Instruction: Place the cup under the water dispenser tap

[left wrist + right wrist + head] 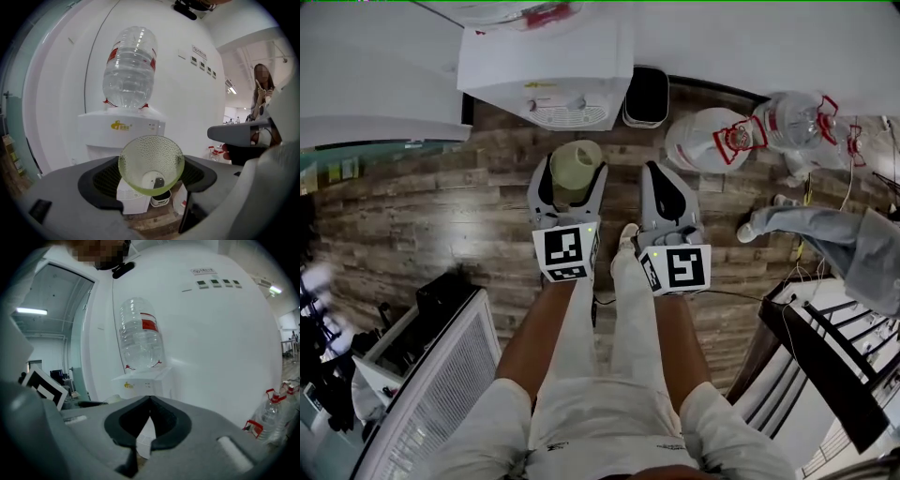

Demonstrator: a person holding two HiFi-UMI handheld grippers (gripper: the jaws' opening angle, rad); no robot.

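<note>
The left hand-held gripper (571,180) is gripping the cup (576,164), with one jaw on each side and the dark pads pressed against its wall. In the left gripper view the cup (151,164) is pale green dimpled glass, with its mouth turned partly toward the camera. It sits upright between the jaws, in the air above the wooden floor (412,202). It is in front of the dispenser (546,58) and short of the taps (578,101), not yet beneath them. Just to its right, the right hand-held gripper (664,178) is closed on nothing; in its own view the two jaws meet at the tips. The two grippers are side by side, both pointing toward the dispenser. The dispenser is white and stands on the floor against a white wall (187,93). A clear bottle (130,65) with a red label is upended on top of it. A black bin (646,96) stands just beside the dispenser on its right. Further right, two spare bottles with red fittings are on the floor near the wall, one (708,141) nearer the bin and the other (797,120) beyond it. Near them are another person's jeans leg and white shoe (787,223).
</note>
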